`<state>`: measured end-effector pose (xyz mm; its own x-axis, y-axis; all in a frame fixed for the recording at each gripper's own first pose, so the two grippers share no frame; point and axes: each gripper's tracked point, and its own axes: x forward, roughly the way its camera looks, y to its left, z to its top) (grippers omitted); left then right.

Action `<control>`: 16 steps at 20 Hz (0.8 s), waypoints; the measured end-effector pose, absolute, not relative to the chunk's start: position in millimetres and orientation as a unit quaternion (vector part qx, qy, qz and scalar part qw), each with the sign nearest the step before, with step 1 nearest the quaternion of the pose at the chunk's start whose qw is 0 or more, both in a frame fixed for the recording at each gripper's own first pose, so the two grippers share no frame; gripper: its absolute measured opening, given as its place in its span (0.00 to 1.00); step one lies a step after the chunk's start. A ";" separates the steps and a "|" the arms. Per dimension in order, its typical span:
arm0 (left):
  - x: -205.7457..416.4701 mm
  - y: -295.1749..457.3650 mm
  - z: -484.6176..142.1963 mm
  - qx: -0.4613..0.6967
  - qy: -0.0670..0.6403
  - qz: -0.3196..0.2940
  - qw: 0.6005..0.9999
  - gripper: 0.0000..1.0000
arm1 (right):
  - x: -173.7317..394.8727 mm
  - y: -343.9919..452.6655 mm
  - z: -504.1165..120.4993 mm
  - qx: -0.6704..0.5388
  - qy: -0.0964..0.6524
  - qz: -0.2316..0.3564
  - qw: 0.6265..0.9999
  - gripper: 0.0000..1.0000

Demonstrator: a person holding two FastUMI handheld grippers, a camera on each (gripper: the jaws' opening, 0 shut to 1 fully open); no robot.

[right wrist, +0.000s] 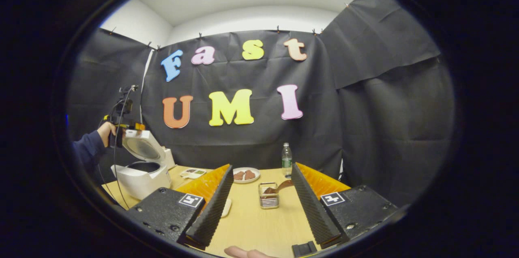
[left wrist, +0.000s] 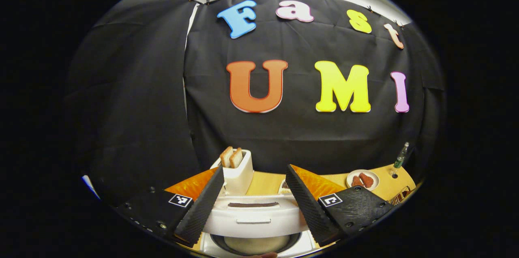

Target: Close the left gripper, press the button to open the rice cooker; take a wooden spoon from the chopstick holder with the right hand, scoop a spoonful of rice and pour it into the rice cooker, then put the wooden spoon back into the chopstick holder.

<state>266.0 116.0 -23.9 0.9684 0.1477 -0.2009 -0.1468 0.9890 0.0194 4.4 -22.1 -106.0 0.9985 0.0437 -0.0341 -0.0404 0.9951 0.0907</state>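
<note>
Left hand (right wrist: 106, 131): raised at the far left of the right gripper view, dark sleeve behind it, holding a gripper up beside the top of the raised cooker lid.
Left gripper (left wrist: 254, 205): fingers spread wide with nothing between them, poised above the rice cooker and looking down over its lid.
Rice cooker (right wrist: 142, 177): white, at the left end of the wooden table (right wrist: 259, 225), lid (right wrist: 142, 147) tilted up and back; in the left gripper view the inner pot sits just below the fingers, its contents not clear.
Toaster (left wrist: 237, 175): white, behind the cooker, two slices of toast standing in its slots.
Right gripper (right wrist: 259, 205): jaws wide apart and empty, low over the table, facing the holder.
Chopstick holder (right wrist: 268, 200): small wire basket, mid-table, between the spread fingers yet well beyond them.
Wooden spoon (right wrist: 279, 187): in the holder, handle leaning out to the right.
Plate (right wrist: 246, 175): white, behind the holder, with brownish-red pieces of food on it.
Bottle (right wrist: 286, 160): upright, right of the plate, near the back wall.
</note>
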 end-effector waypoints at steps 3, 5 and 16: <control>249.2 115.4 -45.7 -0.002 0.117 0.076 0.990 0.96 | 0.9 -24.9 -119.4 0.050 0.029 0.029 0.998 0.90; 238.2 111.8 -66.3 -0.002 0.139 0.071 0.988 0.95 | -0.6 -26.1 -124.4 0.055 0.034 0.034 0.997 0.87; 188.9 99.5 -130.2 0.002 0.243 0.053 0.969 0.97 | -36.1 -20.8 -110.6 0.011 0.014 0.032 0.999 0.87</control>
<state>188.9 99.5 -130.2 0.8762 0.1041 -0.4705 -0.1025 0.9943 0.0291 -36.1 -20.8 -110.6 0.9976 0.0636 -0.0275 -0.0630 0.9978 0.0227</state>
